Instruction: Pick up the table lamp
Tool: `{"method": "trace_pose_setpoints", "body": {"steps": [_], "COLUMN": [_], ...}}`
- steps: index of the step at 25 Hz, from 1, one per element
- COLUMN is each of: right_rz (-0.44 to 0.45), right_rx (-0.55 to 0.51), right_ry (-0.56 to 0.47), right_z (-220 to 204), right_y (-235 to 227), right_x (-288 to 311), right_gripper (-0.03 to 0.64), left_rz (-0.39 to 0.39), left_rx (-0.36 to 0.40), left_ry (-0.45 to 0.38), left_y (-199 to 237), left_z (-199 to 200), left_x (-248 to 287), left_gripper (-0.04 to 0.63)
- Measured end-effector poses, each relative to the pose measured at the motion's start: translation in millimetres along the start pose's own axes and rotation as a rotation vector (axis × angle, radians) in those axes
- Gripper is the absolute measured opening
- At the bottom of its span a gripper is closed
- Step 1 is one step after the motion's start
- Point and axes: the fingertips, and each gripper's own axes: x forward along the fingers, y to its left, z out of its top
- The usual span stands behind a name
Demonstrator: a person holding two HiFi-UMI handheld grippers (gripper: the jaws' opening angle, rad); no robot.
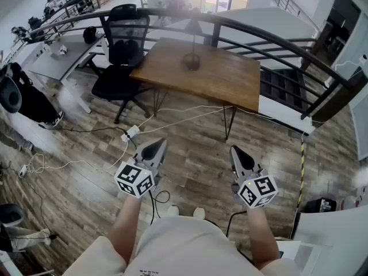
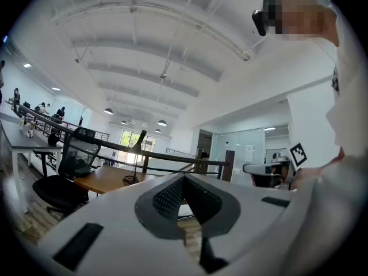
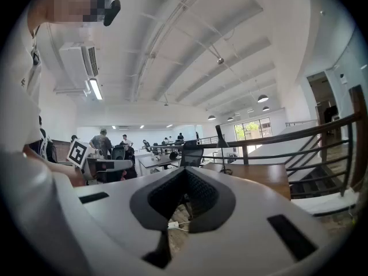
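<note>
A curved railing point(image 1: 259, 32) runs behind the table point(image 1: 224, 82). A black chair point(image 1: 119, 59) stands at the table's left end. The lamp point(image 1: 192, 60) stands upright on the table, near its back edge. Well in front of the table, over the floor, both the left gripper point(image 1: 156, 149) and the right gripper point(image 1: 238, 153) have their jaws pressed together, empty, and point toward it.

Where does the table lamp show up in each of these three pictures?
Head view: the table lamp is at top centre, on the wooden table.
Left gripper view: the table lamp is left of centre, small, in front of the windows.
Right gripper view: the table lamp is just right of centre, small.
Shared landmark: the wooden table it stands on.
</note>
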Motion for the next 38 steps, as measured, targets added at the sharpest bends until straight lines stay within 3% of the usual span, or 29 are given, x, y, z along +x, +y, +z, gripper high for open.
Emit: {"method": "trace_pose_setpoints", "body": {"steps": [7,24,32,38], "right_rz": [-0.004,-0.006,0.075,0.058], "right_rx": [-0.024,0.042,-0.003,-0.013], "right_ry": [-0.005,-0.032,0.040,0.057], "right_z": [2.0,-6.1,-21.3,-23.3], "right_y": [3.7,23.4,69.4,79.9], "right_x": [5.1,23.4,44.4,47.5], "right_gripper": [0.017,0.017,0.015,0.015], "left_rz": [-0.007,-0.041,-0.061,-0.069], "left_rx": [0.001,-0.005,-0.005,-0.009], "left_ry": [-0.010,-0.005,-0.006,-0.005], "left_y": [7.9,35.1,56.7,65.5], "left_z": [1.4,1.1,4.9,3.9], "left_x": [-1.0,-16.4,-32.9,-41.2], "left_gripper": [0.005,0.005,0.005,0.005]}}
